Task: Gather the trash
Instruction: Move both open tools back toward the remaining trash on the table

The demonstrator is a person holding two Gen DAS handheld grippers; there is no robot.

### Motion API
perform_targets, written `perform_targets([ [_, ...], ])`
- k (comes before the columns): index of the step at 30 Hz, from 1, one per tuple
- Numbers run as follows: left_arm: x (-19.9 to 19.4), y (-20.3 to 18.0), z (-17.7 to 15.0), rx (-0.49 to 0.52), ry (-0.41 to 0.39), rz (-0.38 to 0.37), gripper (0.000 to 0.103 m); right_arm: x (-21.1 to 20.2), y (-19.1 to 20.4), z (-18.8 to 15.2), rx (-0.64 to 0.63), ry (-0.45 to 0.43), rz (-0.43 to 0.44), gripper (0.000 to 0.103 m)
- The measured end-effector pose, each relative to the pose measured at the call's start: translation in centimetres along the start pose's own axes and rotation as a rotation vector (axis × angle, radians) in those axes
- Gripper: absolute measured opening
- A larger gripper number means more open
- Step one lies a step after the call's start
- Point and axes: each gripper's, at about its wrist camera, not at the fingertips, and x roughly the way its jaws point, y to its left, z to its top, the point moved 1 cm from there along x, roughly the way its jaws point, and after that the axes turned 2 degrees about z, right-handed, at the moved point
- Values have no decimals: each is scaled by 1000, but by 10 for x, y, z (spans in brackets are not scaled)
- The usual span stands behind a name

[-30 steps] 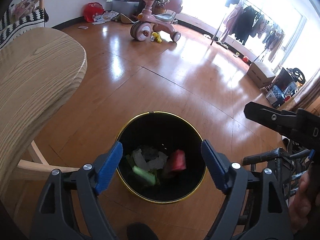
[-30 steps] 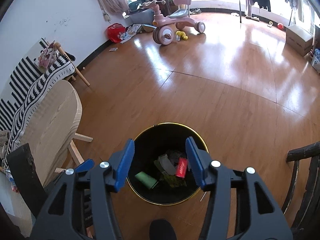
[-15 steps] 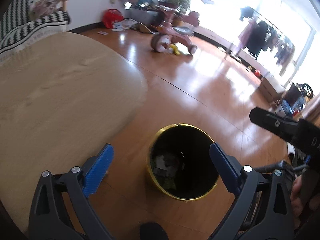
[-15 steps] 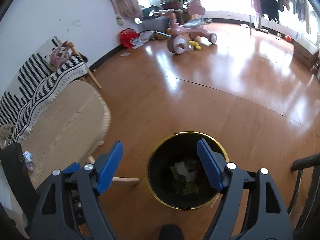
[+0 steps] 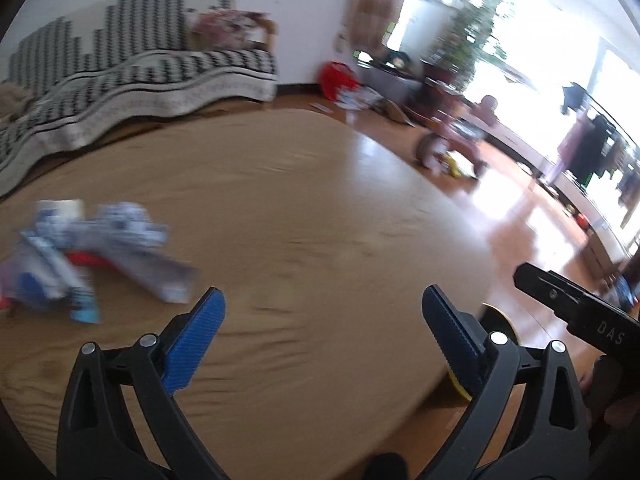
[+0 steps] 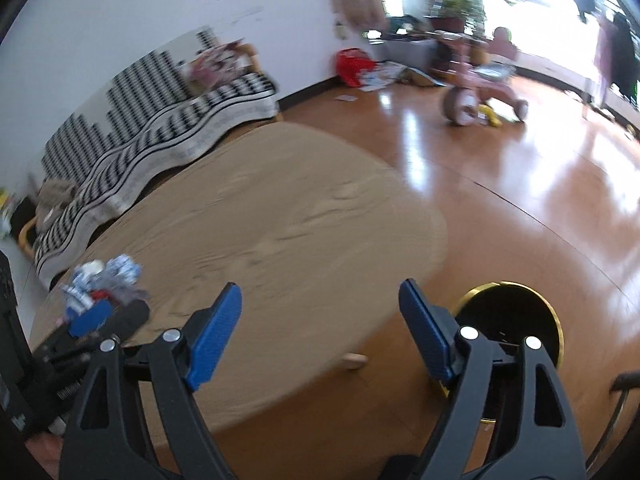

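Both empty, the left gripper (image 5: 322,320) and right gripper (image 6: 320,312) are hanging released over the wooden table (image 5: 320,208), seemingly aiming for the blurred wrapper pile (image 5: 92,252) lying far left, the bin (image 6: 516,320) waiting right.

A round wooden table (image 5: 320,216) fills the near part of both views. Behind it stands a sofa with a black-and-white patterned cover (image 6: 160,128) against the white wall. On the shiny wooden floor (image 6: 520,184) a pink tricycle (image 6: 480,92) stands near a yellow toy (image 6: 490,114). A red bag (image 6: 352,64) lies by the wall, and a potted plant (image 5: 464,40) is beside the bright window. Dark clothes hang on a rack (image 5: 592,148) at the right
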Motion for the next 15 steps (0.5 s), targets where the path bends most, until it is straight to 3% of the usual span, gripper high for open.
perform_targets([
  [15,-68,239,-16,-239,-76,297,96,65,210,-26,-202,100,245,78],
])
